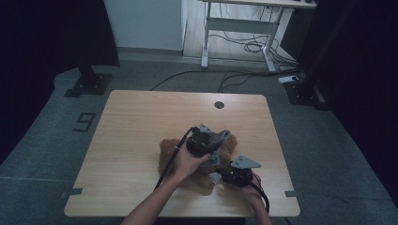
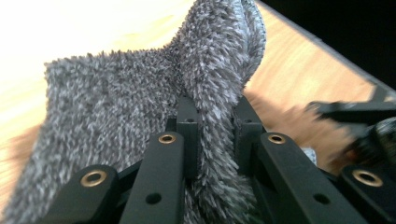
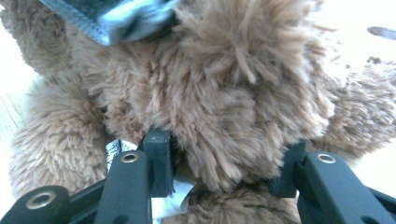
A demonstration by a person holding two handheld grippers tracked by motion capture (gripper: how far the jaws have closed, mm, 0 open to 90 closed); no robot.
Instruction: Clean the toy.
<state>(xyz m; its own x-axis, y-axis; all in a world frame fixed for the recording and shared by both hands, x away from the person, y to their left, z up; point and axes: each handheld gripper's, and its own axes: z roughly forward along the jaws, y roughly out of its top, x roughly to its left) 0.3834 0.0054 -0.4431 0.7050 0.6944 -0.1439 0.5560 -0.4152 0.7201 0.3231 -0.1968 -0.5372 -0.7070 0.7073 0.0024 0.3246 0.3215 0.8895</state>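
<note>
A brown plush teddy bear (image 1: 170,151) lies on the wooden table (image 1: 141,117), near its front middle. My left gripper (image 1: 202,140) hovers over the bear and is shut on a fuzzy grey cloth (image 2: 140,102), a thick fold of which is pinched between its jaws (image 2: 217,135). The grey cloth (image 1: 221,138) hangs from it over the bear. My right gripper (image 1: 224,177) comes in from the front right and is shut on a plump furry part of the bear (image 3: 224,102). A white tag (image 3: 180,198) shows beside its left jaw.
A round cable hole (image 1: 219,104) sits near the table's far edge. Beyond the table stand a white desk frame (image 1: 239,28) with loose cables (image 1: 253,46) on the floor and dark stand bases (image 1: 89,84) at both sides.
</note>
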